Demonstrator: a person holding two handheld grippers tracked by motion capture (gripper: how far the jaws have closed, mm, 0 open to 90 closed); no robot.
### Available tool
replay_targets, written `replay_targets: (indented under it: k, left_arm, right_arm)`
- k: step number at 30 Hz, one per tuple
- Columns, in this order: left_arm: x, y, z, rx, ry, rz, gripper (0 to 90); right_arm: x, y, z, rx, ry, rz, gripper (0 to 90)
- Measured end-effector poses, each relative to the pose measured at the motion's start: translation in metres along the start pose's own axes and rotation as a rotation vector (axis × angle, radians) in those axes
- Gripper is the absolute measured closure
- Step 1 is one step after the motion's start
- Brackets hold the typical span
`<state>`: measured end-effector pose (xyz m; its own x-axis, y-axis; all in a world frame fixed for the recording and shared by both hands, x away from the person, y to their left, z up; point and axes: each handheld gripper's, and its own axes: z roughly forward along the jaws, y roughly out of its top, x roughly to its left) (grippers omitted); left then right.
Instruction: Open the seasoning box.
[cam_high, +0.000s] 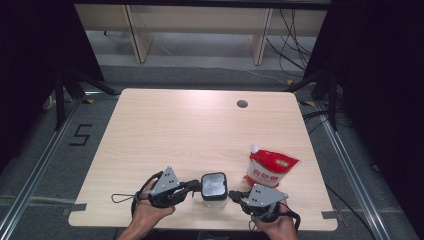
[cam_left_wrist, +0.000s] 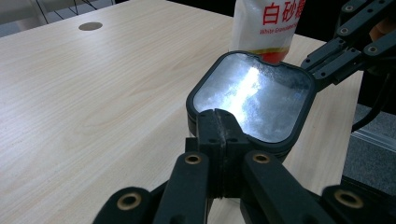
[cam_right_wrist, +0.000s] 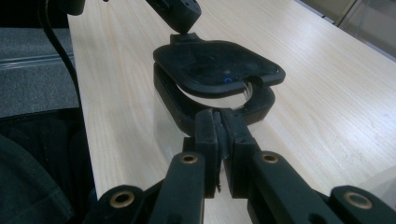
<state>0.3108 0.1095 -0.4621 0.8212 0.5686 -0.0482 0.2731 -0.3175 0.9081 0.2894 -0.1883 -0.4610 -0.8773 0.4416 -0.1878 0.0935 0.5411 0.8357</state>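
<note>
A small clear container (cam_high: 214, 189) with a black-rimmed lid (cam_left_wrist: 252, 100) stands near the table's front edge. From its left comes my left gripper (cam_high: 197, 186), with its jaws shut together on the lid's near edge (cam_left_wrist: 217, 123). My right gripper (cam_high: 232, 195) meets the container from the other side, and its jaws are shut on the black rim (cam_right_wrist: 219, 126) under the lid. In the right gripper view the lid (cam_right_wrist: 215, 65) sits tilted, raised on the side nearest that gripper, with the left gripper's tip (cam_right_wrist: 180, 14) at its far tab. The container's contents are hidden.
A red and white sugar bag (cam_high: 270, 170) lies just right of and behind the container, close to the right gripper. A cable hole (cam_high: 242, 104) sits at the far side of the wooden table (cam_high: 190, 130). The table's front edge is right by both hands.
</note>
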Motion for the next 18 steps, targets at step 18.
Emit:
replay_targets:
  k: [18]
  left_arm:
    - [0.015,-0.017,-0.014,0.010,-0.055,-0.004,56.9]
  right_arm:
    - [0.000,0.010,0.004,-0.017,-0.002,-0.022,86.6]
